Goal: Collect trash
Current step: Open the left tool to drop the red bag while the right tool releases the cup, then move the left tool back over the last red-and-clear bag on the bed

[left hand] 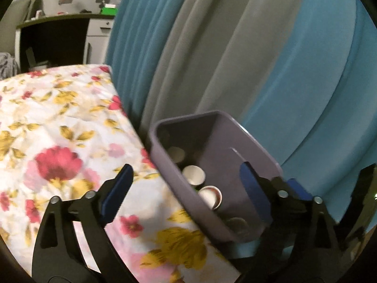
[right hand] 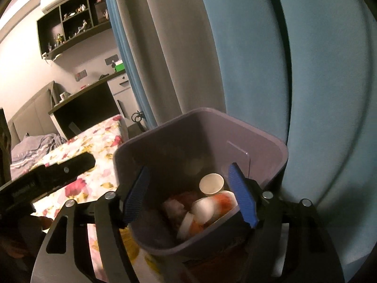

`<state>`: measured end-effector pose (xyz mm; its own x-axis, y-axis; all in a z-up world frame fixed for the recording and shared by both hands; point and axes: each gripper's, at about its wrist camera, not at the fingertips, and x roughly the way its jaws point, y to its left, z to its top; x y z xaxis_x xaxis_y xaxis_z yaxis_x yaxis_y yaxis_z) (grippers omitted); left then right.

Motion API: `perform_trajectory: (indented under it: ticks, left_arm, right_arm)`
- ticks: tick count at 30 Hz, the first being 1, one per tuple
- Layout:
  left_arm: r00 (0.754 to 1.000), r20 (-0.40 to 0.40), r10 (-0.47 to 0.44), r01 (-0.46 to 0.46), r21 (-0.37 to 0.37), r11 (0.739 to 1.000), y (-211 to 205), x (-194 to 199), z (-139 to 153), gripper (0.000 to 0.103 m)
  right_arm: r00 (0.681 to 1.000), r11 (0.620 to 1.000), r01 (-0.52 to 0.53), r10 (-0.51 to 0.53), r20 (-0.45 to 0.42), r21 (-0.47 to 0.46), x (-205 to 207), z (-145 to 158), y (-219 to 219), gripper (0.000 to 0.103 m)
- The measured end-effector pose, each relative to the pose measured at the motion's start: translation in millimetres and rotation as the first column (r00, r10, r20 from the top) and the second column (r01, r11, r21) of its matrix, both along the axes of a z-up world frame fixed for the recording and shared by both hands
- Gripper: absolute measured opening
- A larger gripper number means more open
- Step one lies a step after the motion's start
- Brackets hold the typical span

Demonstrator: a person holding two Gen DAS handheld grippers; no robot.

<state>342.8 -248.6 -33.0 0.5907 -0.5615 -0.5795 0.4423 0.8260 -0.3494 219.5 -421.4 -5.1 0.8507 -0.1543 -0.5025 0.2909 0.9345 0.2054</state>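
A grey-purple plastic bin (left hand: 247, 155) stands beside the bed against the curtains and also shows in the right wrist view (right hand: 165, 146). It holds paper cups (left hand: 193, 174) (right hand: 211, 184) and crumpled wrappers (right hand: 174, 206). My left gripper (left hand: 186, 186) is open and empty, one finger over the bedsheet, the other over the bin. My right gripper (right hand: 188, 193) is open and empty, hovering over the bin's mouth. The left gripper's body (right hand: 47, 176) shows at the left of the right wrist view.
A bed with a floral sheet (left hand: 59, 129) lies left of the bin. Blue and grey curtains (left hand: 235, 47) hang behind it. A dark desk with white drawers (right hand: 94, 101) and wall shelves (right hand: 70, 23) stand at the far side.
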Motion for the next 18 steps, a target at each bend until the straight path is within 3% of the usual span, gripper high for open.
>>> perform_trajectory:
  ticks: [3, 6, 12, 18]
  left_arm:
    - [0.998, 0.019, 0.054, -0.055, 0.041, 0.998, 16, -7, 1, 0.095]
    - [0.994, 0.024, 0.110, -0.112, 0.071, 0.991, 40, -14, -1, 0.095]
    - [0.971, 0.029, 0.238, -0.240, 0.138, 0.961, 102, -22, -2, 0.095]
    - [0.925, 0.045, 0.376, -0.378, 0.173, 0.909, 178, -25, -2, 0.095]
  right_arm:
    - [1.000, 0.999, 0.003, -0.002, 0.027, -0.034, -12, 7, 11, 0.081]
    - [0.999, 0.998, -0.012, 0.014, 0.041, -0.060, -19, 12, 27, 0.087]
    - [0.997, 0.996, -0.050, 0.054, 0.051, -0.078, -19, 17, 60, 0.089]
    - [0.992, 0.988, -0.119, 0.123, 0.041, -0.095, -7, 18, 100, 0.090]
